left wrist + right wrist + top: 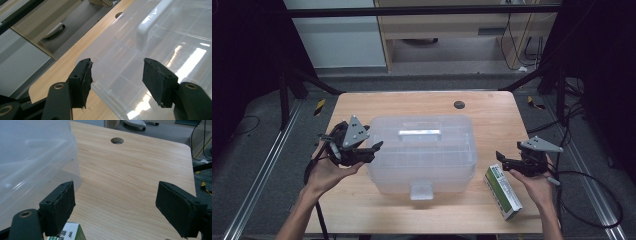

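A clear plastic storage box [422, 150] with a closed lid and a white handle [419, 133] stands in the middle of the wooden table [412, 102]. My left gripper [374, 151] is at the box's left end, jaws open and pointing at it. In the left gripper view the open left gripper [118, 62] frames the box lid [162, 37] and touches nothing. My right gripper [502, 161] is open to the right of the box, just above a green and white carton [503, 191]. In the right gripper view the right gripper [116, 185] has bare table between its jaws, with the carton [68, 232] under the left jaw.
The box has a front latch tab [421, 190] facing the table's near edge. A round cable hole [459, 105] sits near the far edge. Black frame struts and cables run along both sides of the table. Cabinets stand on the floor beyond.
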`<state>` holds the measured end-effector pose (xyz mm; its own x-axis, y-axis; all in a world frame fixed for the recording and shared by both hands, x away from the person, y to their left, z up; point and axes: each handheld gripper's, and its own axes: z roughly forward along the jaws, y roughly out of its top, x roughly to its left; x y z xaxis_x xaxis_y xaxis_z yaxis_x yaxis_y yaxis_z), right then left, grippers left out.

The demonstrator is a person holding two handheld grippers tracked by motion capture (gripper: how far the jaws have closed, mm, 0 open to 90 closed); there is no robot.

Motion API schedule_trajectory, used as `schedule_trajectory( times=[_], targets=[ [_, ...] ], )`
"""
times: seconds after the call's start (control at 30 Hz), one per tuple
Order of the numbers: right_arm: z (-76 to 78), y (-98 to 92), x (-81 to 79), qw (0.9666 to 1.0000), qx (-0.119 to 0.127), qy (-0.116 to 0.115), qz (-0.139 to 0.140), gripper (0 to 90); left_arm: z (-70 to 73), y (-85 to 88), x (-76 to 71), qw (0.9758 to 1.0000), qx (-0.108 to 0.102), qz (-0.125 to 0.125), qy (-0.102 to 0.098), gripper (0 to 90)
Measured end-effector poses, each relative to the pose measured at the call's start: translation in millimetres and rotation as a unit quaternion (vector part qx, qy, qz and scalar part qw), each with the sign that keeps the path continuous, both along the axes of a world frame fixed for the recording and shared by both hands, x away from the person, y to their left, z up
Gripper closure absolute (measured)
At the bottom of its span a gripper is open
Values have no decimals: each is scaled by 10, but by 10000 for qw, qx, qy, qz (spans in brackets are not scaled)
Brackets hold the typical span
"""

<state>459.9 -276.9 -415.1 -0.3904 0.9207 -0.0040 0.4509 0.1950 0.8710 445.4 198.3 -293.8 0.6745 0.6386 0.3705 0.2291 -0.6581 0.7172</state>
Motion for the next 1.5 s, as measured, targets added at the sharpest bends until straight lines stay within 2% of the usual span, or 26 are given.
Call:
schedule_trajectory(
  times=[0.33, 0.43, 0.53, 0.6, 0.73, 0.83, 0.97, 1.03, 1.07, 1.1, 1.13, 1.17, 1.2, 1.27, 1.3, 1.4, 1.43, 1.47, 1.5],
  targets=[
    [1, 5, 2, 10000, -33, -23, 39, 161, 53, -181, 17, 9993, 260, -255, -57, 420],
    [-1, 7, 3, 10000, -41, -12, 52, 160, 57, -265, 29, 9981, 461, -384, -101, 422],
    [-2, 7, 2, 10000, -44, -10, 52, 160, 56, -302, 38, 9974, 548, -443, -119, 422],
    [-3, 8, 2, 10000, -37, 3, 50, 160, 65, -353, 43, 9961, 713, -498, -148, 421],
    [-5, 8, 4, 10000, -38, 6, 51, 160, 77, -401, 55, 9954, 786, -530, -165, 421],
    [-5, 6, 4, 10000, -43, 5, 56, 160, 88, -456, 72, 9933, 979, -593, -161, 415],
    [-4, -2, 4, 10000, -28, 7, 57, 160, 79, -497, 84, 9917, 1101, -633, -176, 409],
    [-11, -4, 8, 10000, -37, 15, 59, 160, 75, -527, 90, 9902, 1213, -664, -175, 407],
    [-14, -1, 11, 10000, -65, 27, 55, 159, 77, -555, 101, 9883, 1342, -699, -193, 403],
    [-14, -1, 11, 10000, -65, 27, 55, 159, 77, -555, 101, 9883, 1342, -699, -193, 402],
    [-15, 1, 11, 10000, -50, 24, 65, 159, 66, -591, 120, 9876, 1326, -831, -118, 402],
    [-15, 1, 11, 10000, -50, 24, 65, 159, 66, -591, 120, 9876, 1326, -831, -118, 402],
    [-16, 2, 12, 10000, -51, 27, 65, 160, 77, -599, 124, 9869, 1418, -747, -209, 402],
    [-20, 10, 10, 9999, -51, 51, 70, 159, 59, -632, 147, 9861, 1419, -844, -165, 399],
    [-20, 10, 11, 10000, -51, 48, 70, 159, 62, -655, 158, 9839, 1575, -804, -247, 397],
    [-20, 10, 12, 9999, -51, 57, 74, 159, 62, -679, 164, 9831, 1612, -824, -253, 396],
    [-21, 9, 13, 9999, -56, 57, 76, 159, 67, -693, 171, 9820, 1656, -866, -267, 396],
    [-22, 10, 13, 9999, -56, 63, 76, 159, 70, -726, 181, 9795, 1773, -913, -292, 396],
    [-22, 10, 13, 9999, -56, 63, 76, 159, 70, -726, 181, 9795, 1773, -913, -292, 396]
  ],
)
